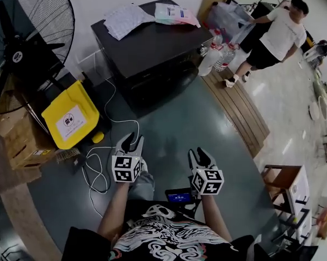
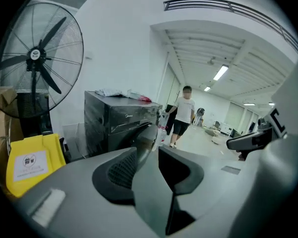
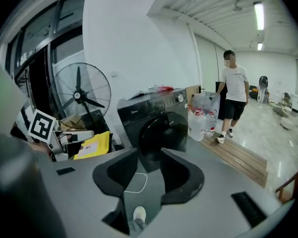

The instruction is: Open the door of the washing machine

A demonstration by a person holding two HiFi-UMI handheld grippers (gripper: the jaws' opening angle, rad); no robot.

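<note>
Beyond the right claw (image 3: 148, 152), washing machine door (image 3: 162, 130) (round, dark) sits partly hidden.

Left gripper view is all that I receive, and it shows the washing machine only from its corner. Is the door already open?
Observer: Not yet. In the right gripper view the round door of the washing machine faces us and looks closed.
Operator: Do the right tongs hold anything?
Observer: No. The right gripper has its tongs apart, with nothing gripped between them.
Operator: Is anything in my way?
Observer: A white cable lies loose in front of the machine.
</note>
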